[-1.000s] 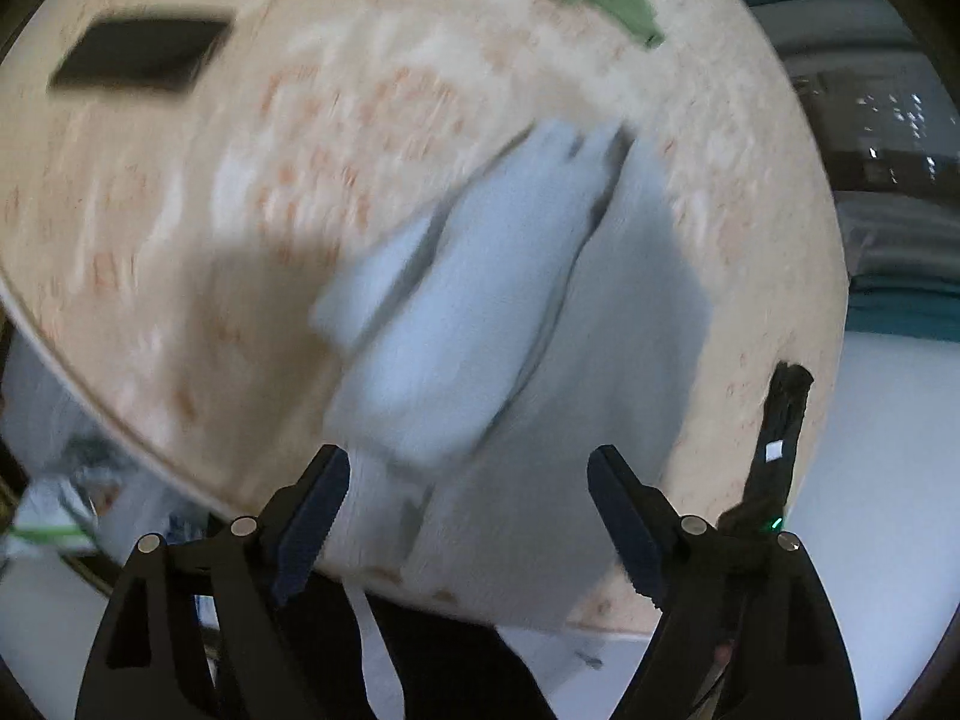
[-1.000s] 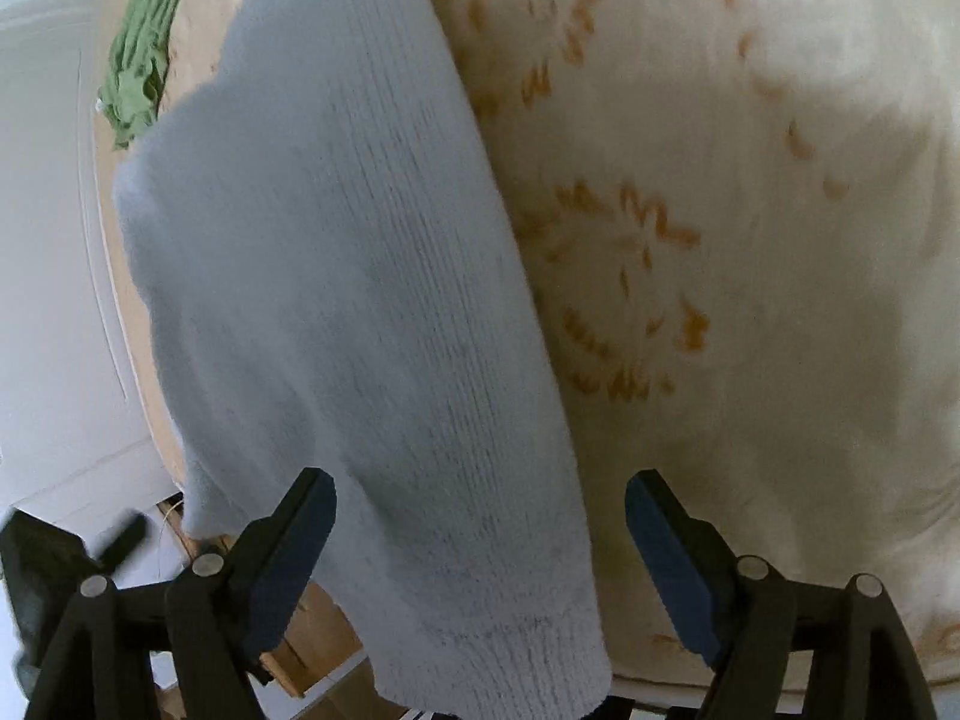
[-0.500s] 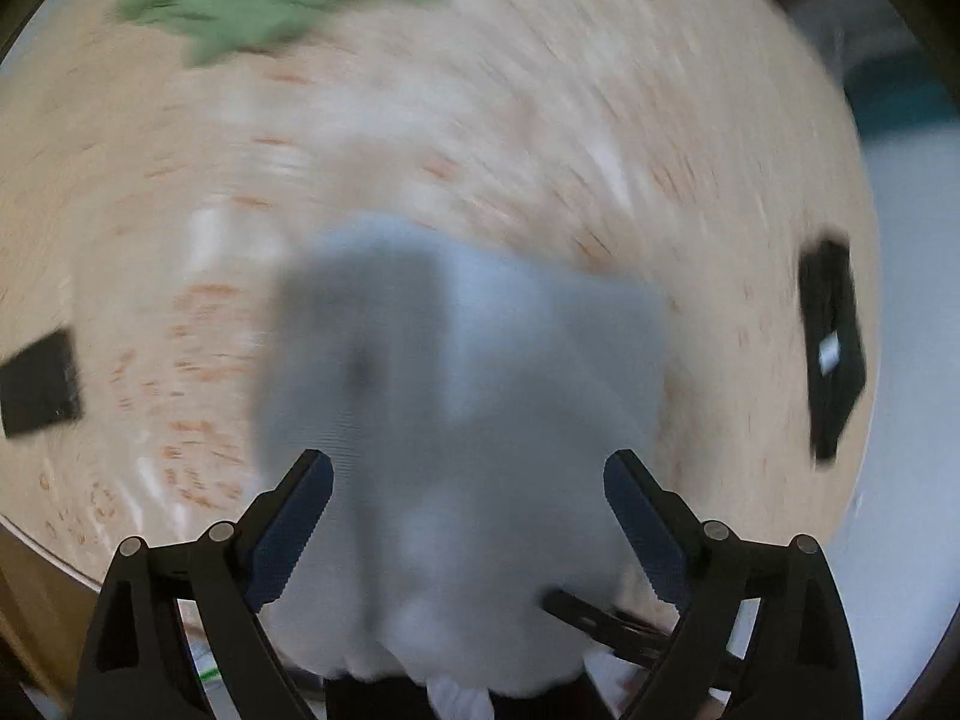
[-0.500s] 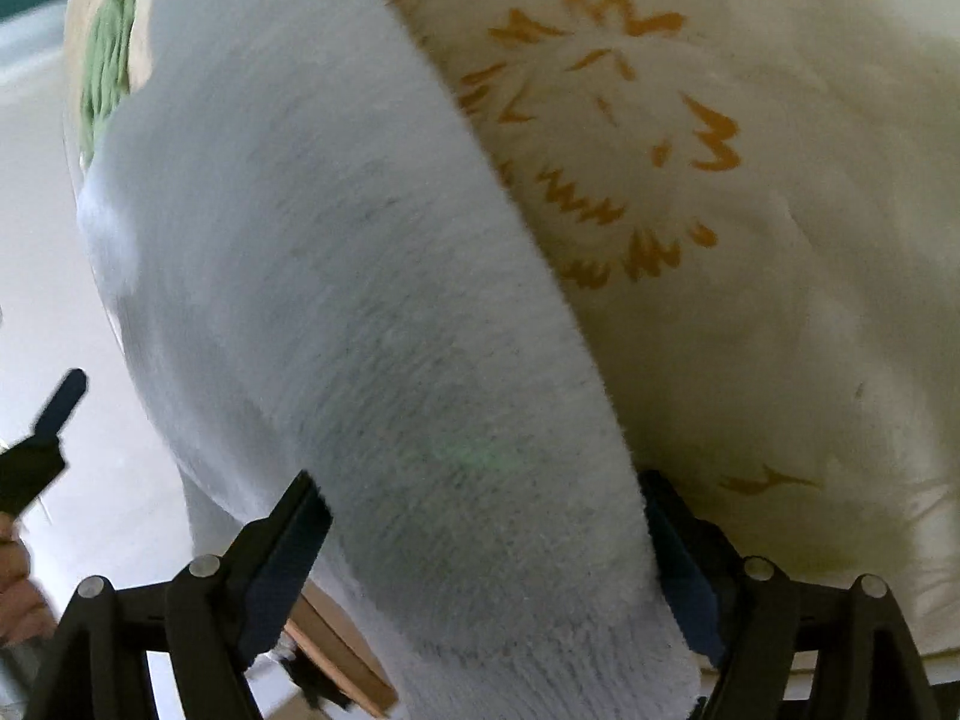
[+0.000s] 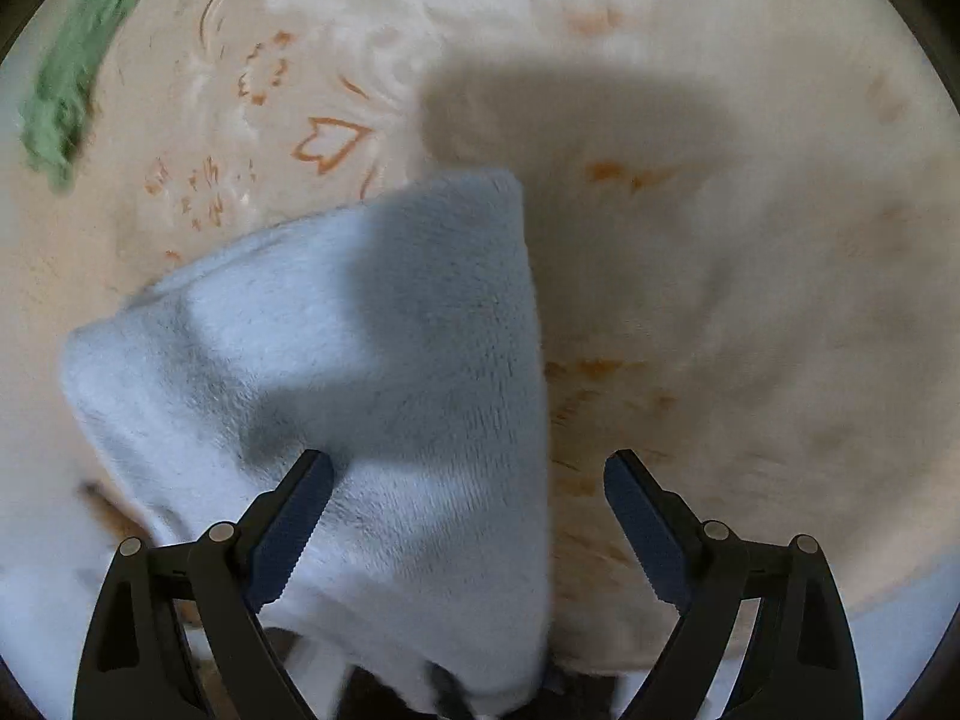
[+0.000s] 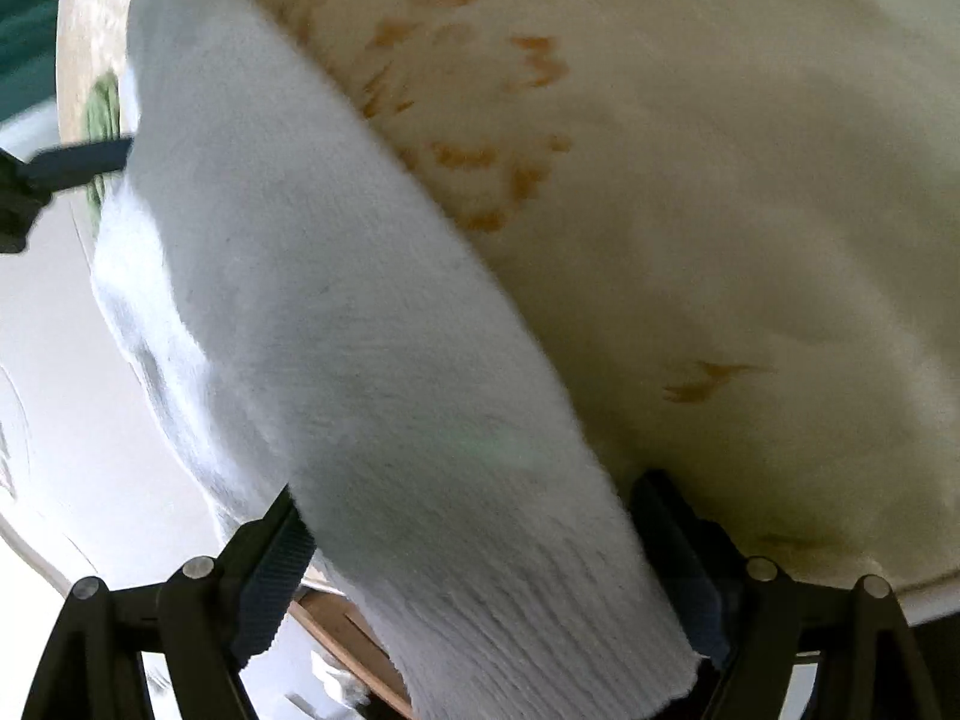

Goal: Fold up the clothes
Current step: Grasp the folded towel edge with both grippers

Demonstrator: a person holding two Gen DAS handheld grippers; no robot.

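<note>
A pale blue fleecy garment (image 5: 372,360) lies on the cream flowered tablecloth (image 5: 720,240) and hangs over the near table edge. My left gripper (image 5: 468,516) is open low over it; the cloth lies between and under its fingers. In the right wrist view the same garment (image 6: 372,330) runs as a long sleeve with a ribbed cuff down between the fingers of my right gripper (image 6: 474,564), which is open around it. One finger of the left gripper (image 6: 66,165) shows at the far left there.
A green garment (image 5: 78,96) lies at the far left of the table; it also shows in the right wrist view (image 6: 102,114). The table's wooden edge (image 6: 348,642) and pale floor (image 6: 54,390) lie below left.
My left gripper has swung round and dropped close over the blue garment. My right gripper has moved forward so the sleeve now fills the gap between its open fingers.
</note>
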